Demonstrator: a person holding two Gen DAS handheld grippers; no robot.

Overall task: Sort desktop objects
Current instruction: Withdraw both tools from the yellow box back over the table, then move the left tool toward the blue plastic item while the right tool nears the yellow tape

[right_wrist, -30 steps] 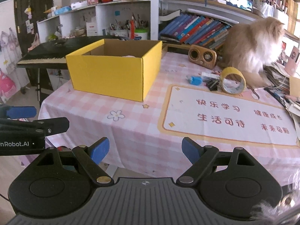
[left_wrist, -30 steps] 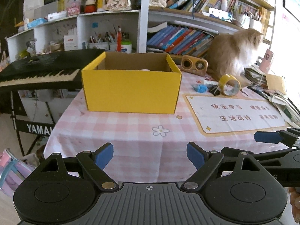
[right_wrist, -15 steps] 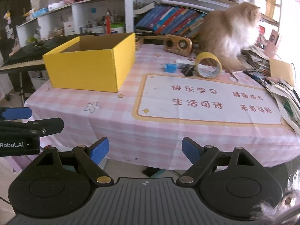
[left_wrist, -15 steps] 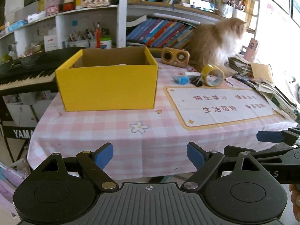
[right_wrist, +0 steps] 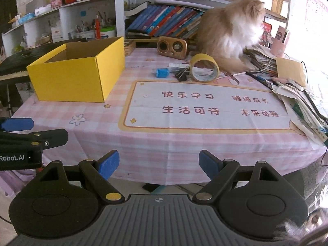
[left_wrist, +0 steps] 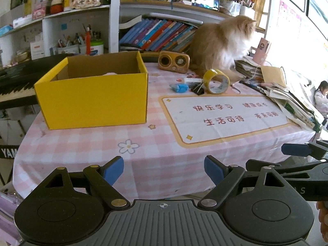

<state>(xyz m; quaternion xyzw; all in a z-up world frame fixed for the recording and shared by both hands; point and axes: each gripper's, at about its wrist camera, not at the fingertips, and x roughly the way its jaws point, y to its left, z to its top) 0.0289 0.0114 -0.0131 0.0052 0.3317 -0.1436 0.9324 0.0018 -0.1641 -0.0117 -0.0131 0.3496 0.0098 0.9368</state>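
Note:
An open yellow box (left_wrist: 92,96) (right_wrist: 78,75) stands on the left of the pink checked table (left_wrist: 86,141) (right_wrist: 143,141), something pale inside it. Behind the printed mat lie a yellow tape roll (left_wrist: 218,81) (right_wrist: 205,68), a blue sharpener (left_wrist: 179,87) (right_wrist: 162,73), black binder clips (left_wrist: 198,89) (right_wrist: 182,75) and a white eraser (left_wrist: 192,80). My left gripper (left_wrist: 164,169) hangs open and empty before the table's front edge. My right gripper (right_wrist: 158,165) is open and empty too, off the front edge; it shows at the right of the left wrist view (left_wrist: 295,150).
A fluffy cat (left_wrist: 223,43) (right_wrist: 231,30) sits at the back by a wooden speaker (left_wrist: 173,61) (right_wrist: 172,46). Stacked papers and books (left_wrist: 287,94) (right_wrist: 293,90) crowd the right edge. A keyboard (left_wrist: 14,82) stands left of the table, shelves behind it.
Both views have swung rightwards and pulled back a little: the yellow box slid left in frame and the mat, tape and paper stack came more into view. Jaws stayed open.

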